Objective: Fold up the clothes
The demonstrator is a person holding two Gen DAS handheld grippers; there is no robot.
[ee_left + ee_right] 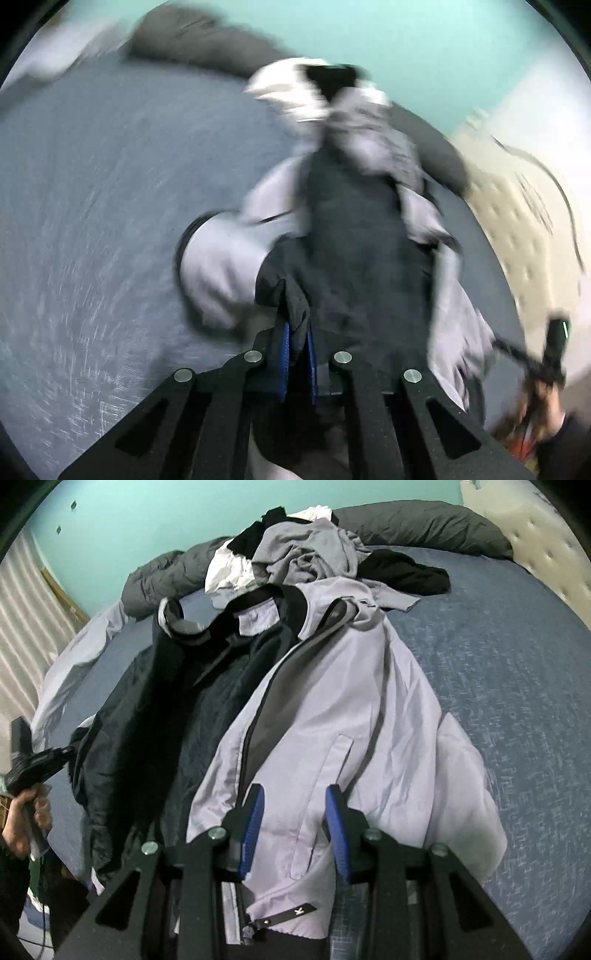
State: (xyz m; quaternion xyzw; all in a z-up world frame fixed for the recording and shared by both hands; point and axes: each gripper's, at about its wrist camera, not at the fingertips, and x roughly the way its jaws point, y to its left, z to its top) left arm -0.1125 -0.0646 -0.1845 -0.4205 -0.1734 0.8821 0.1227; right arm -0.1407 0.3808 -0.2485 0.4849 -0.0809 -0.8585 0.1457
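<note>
A bed (pixel 517 672) fills both views, covered in a blue-grey sheet with a fine woven fleck; behind it stands a flat turquoise wall (pixel 147 517), and at the head of the bed a cream tufted headboard (pixel 535 535) with buttoned dimples; a dark grey padded duvet (pixel 424 524) lies bunched along the far edge of the bed. To the left of the bed in the right wrist view there is a pale ribbed surface, perhaps a curtain or blind; I cannot tell which.

The jacket (pixel 351 709) lies open in the middle of the bed, collar toward the duvet, hem toward the cameras; its shell is smooth pale lilac-grey cloth with a slit pocket and a dark zip edge, its lining dark and slightly shiny. Beyond the collar sits a heap of clothes (pixel 306 550), crumpled grey, white and black, between the jacket and the duvet.

The left gripper (pixel 297 332) has its blue-padded fingers pinched narrow on a fold of the jacket's dark lining; that view is heavily blurred. The right gripper (pixel 295 801) hangs over the pale front panel near the hem, its fingers partly apart with the cloth lying between them, the pads not pressing it. A hand (pixel 22 819) holds the left gripper's handle at the jacket's left side.
</note>
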